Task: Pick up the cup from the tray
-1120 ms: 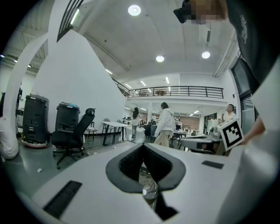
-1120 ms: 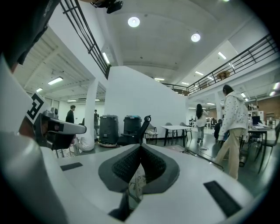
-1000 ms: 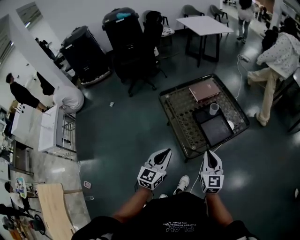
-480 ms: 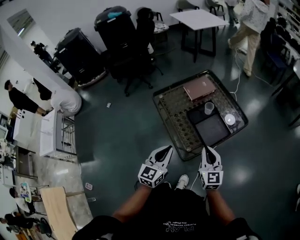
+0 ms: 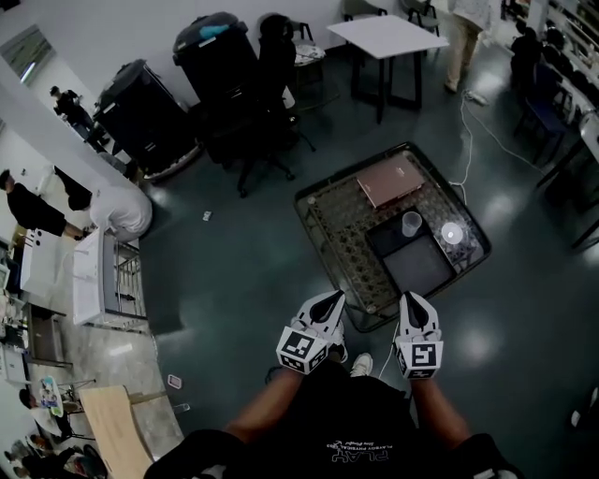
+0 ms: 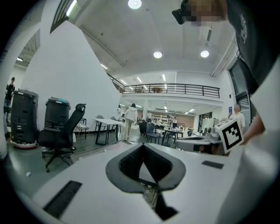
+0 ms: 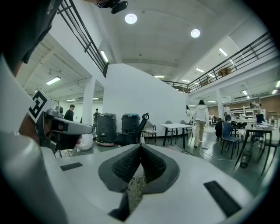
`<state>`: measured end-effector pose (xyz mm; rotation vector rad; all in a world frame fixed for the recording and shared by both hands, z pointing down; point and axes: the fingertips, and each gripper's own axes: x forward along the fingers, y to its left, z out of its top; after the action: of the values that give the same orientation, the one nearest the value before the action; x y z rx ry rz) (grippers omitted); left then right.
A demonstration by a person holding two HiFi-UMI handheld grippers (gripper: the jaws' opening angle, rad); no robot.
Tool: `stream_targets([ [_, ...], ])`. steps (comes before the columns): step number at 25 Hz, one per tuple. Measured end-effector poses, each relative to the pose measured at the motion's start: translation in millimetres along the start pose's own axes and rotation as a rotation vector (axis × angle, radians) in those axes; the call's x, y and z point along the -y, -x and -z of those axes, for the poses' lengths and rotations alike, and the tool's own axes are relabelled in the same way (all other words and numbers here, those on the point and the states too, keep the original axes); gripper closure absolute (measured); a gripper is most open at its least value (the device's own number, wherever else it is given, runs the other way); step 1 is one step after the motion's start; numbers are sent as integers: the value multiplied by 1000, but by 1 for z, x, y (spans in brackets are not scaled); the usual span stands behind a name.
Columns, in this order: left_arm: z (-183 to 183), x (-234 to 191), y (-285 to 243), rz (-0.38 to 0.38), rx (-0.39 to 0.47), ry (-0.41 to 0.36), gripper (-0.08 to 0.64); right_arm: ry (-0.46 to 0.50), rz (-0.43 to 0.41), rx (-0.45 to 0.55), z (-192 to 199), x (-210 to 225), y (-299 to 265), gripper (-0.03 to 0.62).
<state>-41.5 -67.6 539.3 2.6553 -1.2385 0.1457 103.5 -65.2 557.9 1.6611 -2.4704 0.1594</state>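
A clear cup (image 5: 411,223) stands upright at the far edge of a dark tray (image 5: 421,266), which lies on a low glass table (image 5: 342,224) ahead of me. Both grippers hang side by side over the floor, short of the table's near edge and well apart from the cup. The left gripper (image 5: 333,298) has its jaws together with nothing between them, as the left gripper view (image 6: 143,147) also shows. My right gripper (image 5: 413,297) is shut and empty too, seen likewise in the right gripper view (image 7: 140,147). The cup shows in neither gripper view.
On the table also lie a pink flat book (image 5: 390,181) and a small white round thing (image 5: 453,233) right of the cup. Beyond stand a black office chair (image 5: 271,89), two black bins (image 5: 213,51), a white table (image 5: 393,36) and a person (image 5: 465,28). A cable (image 5: 465,140) runs over the floor.
The table with tray and cup has come nearer and shifted left in the head view. The person at the back right has walked farther off. Both grippers keep their pose, shut.
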Motion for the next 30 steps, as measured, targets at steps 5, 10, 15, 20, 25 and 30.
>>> stream_targets([
  [5,-3,-25,-33,29,-1,12,551,-12,29,-4,-1,10,-32,583],
  [10,-10,-47,-63,59,-8,21,551,-15,56,-21,-3,21,-59,583],
  [15,-10,-70,-87,84,-29,24,551,-35,95,-48,4,33,-84,583],
  [20,-10,-86,-110,132,-46,20,551,-53,140,-69,11,44,-108,583],
  [25,-8,-96,-127,192,-62,24,551,-63,197,-93,20,52,-125,583],
  [30,3,-101,-145,240,-82,21,551,-50,260,-131,34,66,-133,583],
])
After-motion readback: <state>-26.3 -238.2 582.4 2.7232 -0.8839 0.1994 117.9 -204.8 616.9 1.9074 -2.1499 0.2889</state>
